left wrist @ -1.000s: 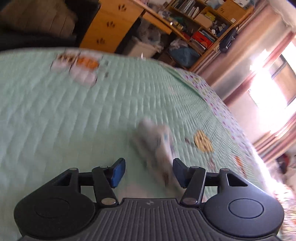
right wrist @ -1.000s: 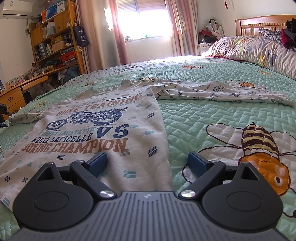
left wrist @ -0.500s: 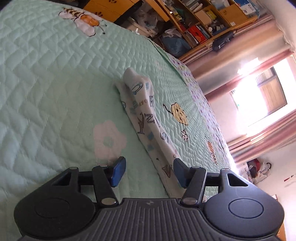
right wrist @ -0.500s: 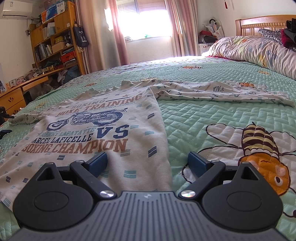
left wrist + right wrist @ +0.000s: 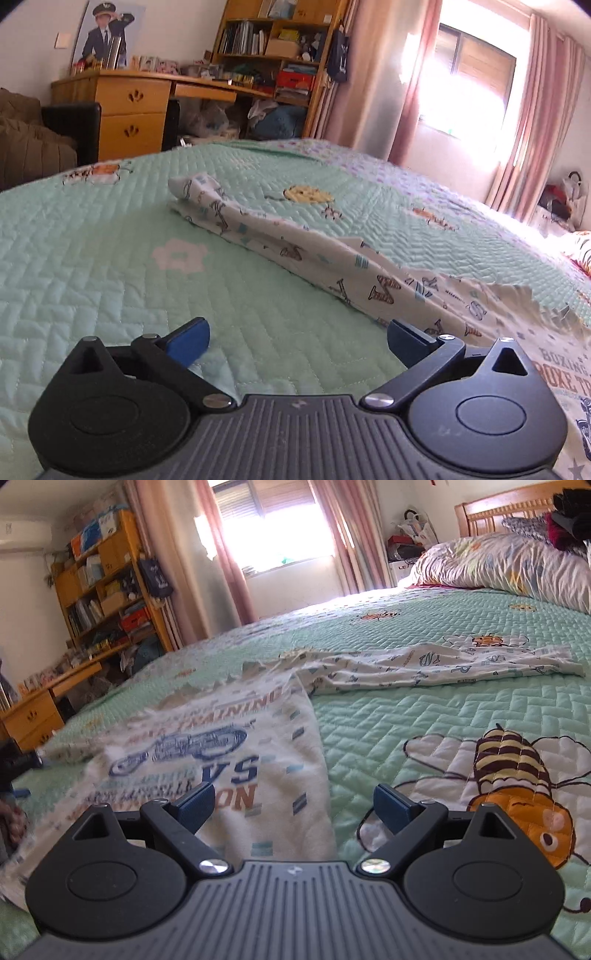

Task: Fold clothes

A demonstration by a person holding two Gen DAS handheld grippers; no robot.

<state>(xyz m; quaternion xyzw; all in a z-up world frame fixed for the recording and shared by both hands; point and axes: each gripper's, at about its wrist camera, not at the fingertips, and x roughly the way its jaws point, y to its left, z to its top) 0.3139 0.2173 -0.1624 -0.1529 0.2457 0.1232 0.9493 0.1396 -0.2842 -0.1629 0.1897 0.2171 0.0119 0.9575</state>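
Note:
A white printed long-sleeved shirt (image 5: 229, 738) lies flat on the green quilted bedspread (image 5: 406, 716), motorcycle print up. Its right sleeve (image 5: 461, 666) stretches out to the right. In the left wrist view the other sleeve (image 5: 280, 240) runs diagonally away from the shirt body (image 5: 535, 350). My left gripper (image 5: 297, 341) hovers low over bare bedspread beside that sleeve, jaws opening wide, nothing between them. My right gripper (image 5: 293, 808) stands open just above the shirt's lower right edge, fabric beneath the gap, pads not touching it.
A wooden desk (image 5: 129, 107) and cluttered bookshelf (image 5: 273, 48) stand beyond the bed's far side. Pink curtains (image 5: 369, 81) frame a bright window. A rumpled duvet (image 5: 498, 568) and wooden headboard (image 5: 498, 513) sit at the right. A hand (image 5: 13, 823) shows at the left edge.
The left gripper has swung and rolled level, its jaws spread much wider, and the sleeve now lies ahead and to the right. The right view has tilted slightly.

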